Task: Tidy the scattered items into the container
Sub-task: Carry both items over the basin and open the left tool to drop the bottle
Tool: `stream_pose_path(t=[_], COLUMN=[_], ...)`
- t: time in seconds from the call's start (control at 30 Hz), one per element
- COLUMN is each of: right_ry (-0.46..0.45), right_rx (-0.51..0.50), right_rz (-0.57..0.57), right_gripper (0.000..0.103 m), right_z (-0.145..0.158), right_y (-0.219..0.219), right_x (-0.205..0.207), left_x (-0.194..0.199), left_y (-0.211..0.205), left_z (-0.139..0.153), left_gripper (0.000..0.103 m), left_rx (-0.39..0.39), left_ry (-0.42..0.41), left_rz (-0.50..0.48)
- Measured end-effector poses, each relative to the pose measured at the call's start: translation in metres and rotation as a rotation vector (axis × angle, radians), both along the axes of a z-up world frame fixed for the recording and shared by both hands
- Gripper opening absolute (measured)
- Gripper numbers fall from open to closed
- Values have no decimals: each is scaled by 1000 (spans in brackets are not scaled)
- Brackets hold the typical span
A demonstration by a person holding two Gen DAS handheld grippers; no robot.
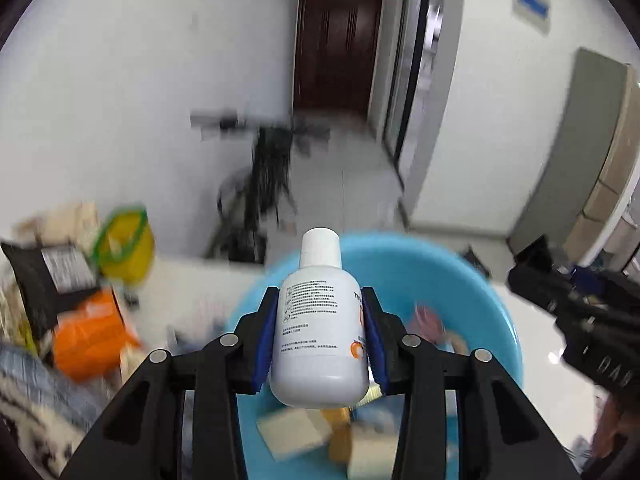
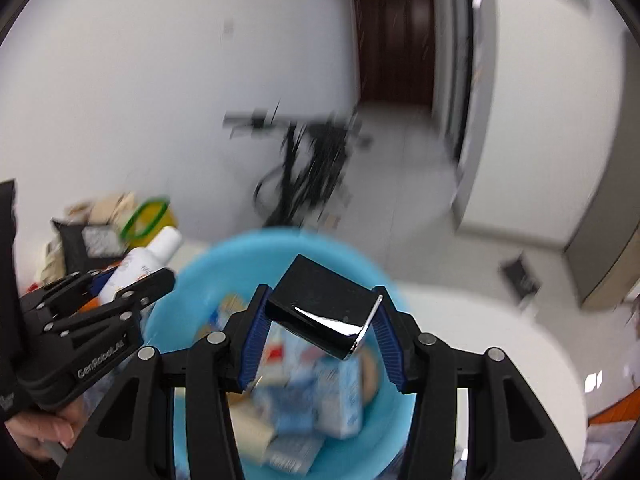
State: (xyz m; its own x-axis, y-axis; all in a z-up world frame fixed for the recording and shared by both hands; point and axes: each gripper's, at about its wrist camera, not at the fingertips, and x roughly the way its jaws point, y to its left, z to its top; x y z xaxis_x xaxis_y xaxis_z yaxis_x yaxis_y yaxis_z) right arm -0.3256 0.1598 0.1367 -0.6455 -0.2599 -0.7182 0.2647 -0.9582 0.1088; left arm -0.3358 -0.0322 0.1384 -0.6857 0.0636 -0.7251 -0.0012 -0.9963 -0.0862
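Observation:
My left gripper (image 1: 320, 340) is shut on a white bottle (image 1: 318, 328) with a white cap and printed label, held upright above the blue basin (image 1: 472, 280). My right gripper (image 2: 320, 332) is shut on a glossy black box (image 2: 324, 312), held tilted above the same blue basin (image 2: 192, 280). The basin holds several small boxes and packets, blurred. The left gripper with its bottle (image 2: 136, 268) shows at the left of the right wrist view. The right gripper (image 1: 576, 312) shows at the right edge of the left wrist view.
The basin sits on a white table (image 2: 500, 328). On the left stand an orange package (image 1: 92, 336), a black bag (image 1: 48, 276) and a yellow container with a green rim (image 1: 124, 240). Beyond are a black stand with cables (image 1: 264, 184), a tiled floor and a dark door (image 1: 336, 52).

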Motion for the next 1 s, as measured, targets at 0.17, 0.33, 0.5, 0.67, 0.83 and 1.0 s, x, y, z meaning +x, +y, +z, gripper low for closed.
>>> stream_pose_path(t=[0.17, 0.33, 0.5, 0.67, 0.83, 1.0], right_ry=[-108, -95, -99, -127, -177, -203], right_rx=[56, 69, 66, 69, 95, 106], right_rz=[41, 41, 46, 47, 44, 36], right_gripper=[48, 48, 48, 48, 48, 48], right_z=[-9, 1, 2, -17, -46, -61], right_y=[-1, 1, -3, -6, -3, 2], right_x=[-9, -3, -14, -19, -26, -31], left_x=[-7, -7, -3, -9, -15, -17], left_y=[8, 4, 9, 11, 5, -1], left_z=[-2, 0, -5, -31, -60, -74], left_gripper=[42, 42, 42, 42, 42, 42], left_rx=[-71, -41, -34, -48, -43, -38], left_ry=[-104, -103, -113, -154, -206, -228], left_rz=[-54, -54, -78, -90, -82, -84])
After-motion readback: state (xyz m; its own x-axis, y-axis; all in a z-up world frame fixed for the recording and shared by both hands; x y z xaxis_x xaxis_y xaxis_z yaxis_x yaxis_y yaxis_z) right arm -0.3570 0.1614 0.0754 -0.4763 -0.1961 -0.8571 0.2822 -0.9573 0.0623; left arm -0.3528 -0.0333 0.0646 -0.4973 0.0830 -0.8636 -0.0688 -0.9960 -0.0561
